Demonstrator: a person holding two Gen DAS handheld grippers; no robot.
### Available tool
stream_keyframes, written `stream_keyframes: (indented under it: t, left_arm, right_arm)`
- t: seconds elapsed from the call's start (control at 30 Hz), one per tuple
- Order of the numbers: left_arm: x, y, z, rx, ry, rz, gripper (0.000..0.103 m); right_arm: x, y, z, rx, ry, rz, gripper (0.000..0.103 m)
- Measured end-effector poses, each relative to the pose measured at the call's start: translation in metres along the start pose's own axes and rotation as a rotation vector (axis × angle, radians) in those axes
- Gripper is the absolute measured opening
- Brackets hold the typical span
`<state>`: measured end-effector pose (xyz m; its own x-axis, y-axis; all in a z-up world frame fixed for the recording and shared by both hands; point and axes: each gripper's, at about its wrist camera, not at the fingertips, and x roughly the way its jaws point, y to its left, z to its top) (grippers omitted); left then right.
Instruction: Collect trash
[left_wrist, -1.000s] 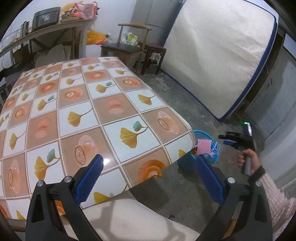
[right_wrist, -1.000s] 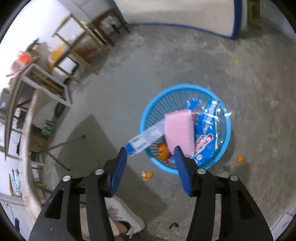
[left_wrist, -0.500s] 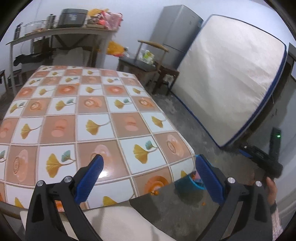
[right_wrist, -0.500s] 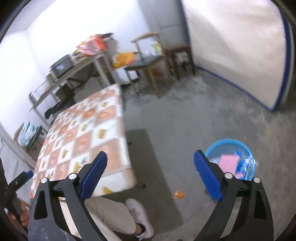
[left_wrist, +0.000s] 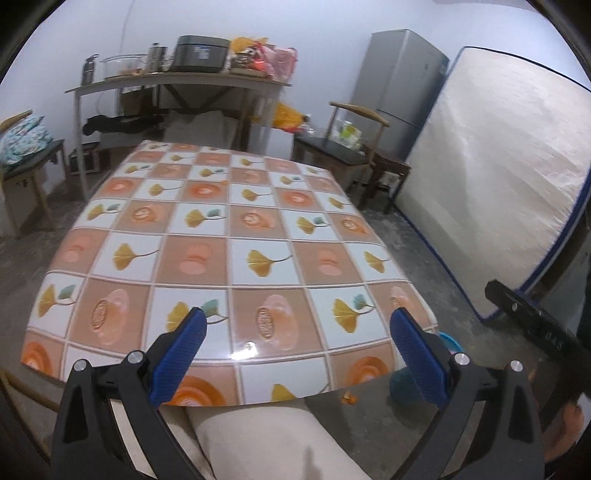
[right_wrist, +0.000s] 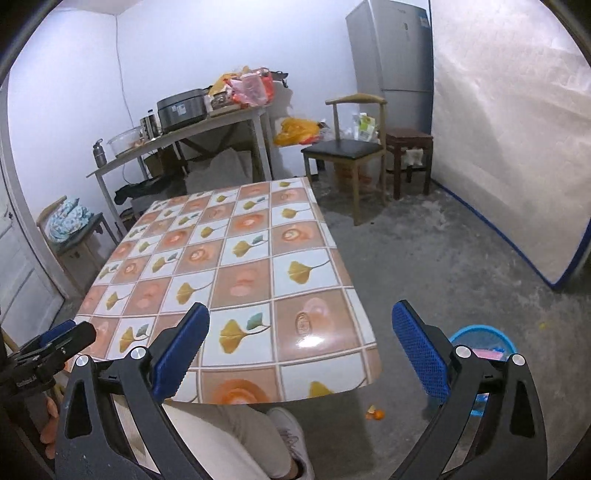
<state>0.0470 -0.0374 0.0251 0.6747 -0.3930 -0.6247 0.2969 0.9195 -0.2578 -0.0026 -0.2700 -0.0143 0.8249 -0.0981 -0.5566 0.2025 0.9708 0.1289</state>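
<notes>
My left gripper (left_wrist: 295, 317) stands open and holds nothing, hovering over the near edge of the tiled-pattern table (left_wrist: 258, 240). In the right wrist view, my right gripper (right_wrist: 301, 310) is wide open, with nothing between its blue pads, above the table's near right corner (right_wrist: 354, 354). A blue basket (right_wrist: 476, 328) sits on the floor to the right of the table, with a pink packet (right_wrist: 487, 353) inside it. From the left wrist view only a sliver of the basket (left_wrist: 451, 339) shows, behind the right finger. A bit of orange peel (right_wrist: 375, 412) lies on the floor beside the table.
A white mattress (right_wrist: 517, 147) leans on the right wall beside a grey fridge (right_wrist: 391, 62). A wooden chair (right_wrist: 347, 147) and a dark stool (right_wrist: 408, 136) stand behind the table, and a cluttered side table (left_wrist: 177, 79) runs along the back wall. The person's trouser leg (left_wrist: 277, 435) is below the table edge.
The right gripper let go of the pink packet into the basket, opened wide, then rose and swung left toward the table. The left gripper tilted up and shifted, so more of the room shows.
</notes>
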Motion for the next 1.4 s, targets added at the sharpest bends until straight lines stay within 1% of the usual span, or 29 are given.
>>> stream_keyframes:
  t: [0.07, 0.13, 0.23, 0.27, 0.33, 0.47, 0.53, 0.63, 0.77, 0.87, 0.97, 1.07, 1.23, 1.3, 1.4]
  left_arm:
    - [0.0, 0.002, 0.0, -0.015, 0.0, 0.02, 0.097]
    - [-0.001, 0.003, -0.001, -0.025, 0.0, 0.056, 0.097]
    - [-0.002, 0.002, -0.001, -0.022, -0.006, 0.107, 0.097]
    - [-0.002, 0.001, -0.001, -0.021, -0.011, 0.137, 0.097]
    - [-0.002, -0.001, -0.002, -0.022, -0.016, 0.167, 0.097]
    - [0.001, -0.008, -0.006, 0.008, -0.021, 0.202, 0.097]
    - [0.005, -0.016, -0.008, 0.059, -0.007, 0.221, 0.097]
    - [0.007, -0.025, -0.011, 0.129, -0.009, 0.255, 0.097]
    - [0.008, -0.029, -0.01, 0.139, -0.007, 0.258, 0.097]
    - [0.007, -0.033, -0.006, 0.119, -0.024, 0.243, 0.097]
    - [0.006, -0.037, -0.004, 0.097, -0.018, 0.221, 0.097]
    - [0.009, -0.042, -0.01, 0.094, 0.017, 0.213, 0.097]
    - [0.021, -0.048, -0.028, 0.078, 0.114, 0.207, 0.097]
    - [0.025, -0.05, -0.032, 0.086, 0.134, 0.215, 0.097]
    - [0.028, -0.049, -0.033, 0.084, 0.143, 0.232, 0.097]
  right_arm:
    - [0.0, 0.008, -0.004, -0.01, -0.003, -0.022, 0.095]
    - [-0.003, 0.014, -0.007, -0.023, -0.018, -0.046, 0.095]
    - [-0.016, 0.021, -0.011, -0.051, -0.082, -0.096, 0.095]
    - [-0.018, 0.023, -0.013, -0.058, -0.1, -0.112, 0.095]
    - [-0.022, 0.027, -0.015, -0.074, -0.121, -0.143, 0.095]
    - [-0.022, 0.03, -0.021, -0.085, -0.087, -0.164, 0.095]
    - [-0.024, 0.029, -0.026, -0.082, -0.085, -0.18, 0.095]
    - [-0.025, 0.025, -0.034, -0.058, -0.065, -0.193, 0.095]
    - [-0.024, 0.019, -0.038, -0.041, -0.031, -0.223, 0.095]
    - [-0.027, 0.015, -0.038, -0.032, -0.026, -0.243, 0.095]
    - [-0.029, 0.012, -0.039, -0.021, -0.028, -0.257, 0.095]
    - [-0.028, 0.008, -0.043, -0.014, -0.013, -0.264, 0.095]
    - [-0.024, 0.004, -0.052, -0.016, 0.029, -0.272, 0.095]
    - [-0.023, 0.002, -0.056, -0.011, 0.037, -0.276, 0.095]
    - [-0.021, 0.0, -0.06, -0.004, 0.054, -0.277, 0.095]
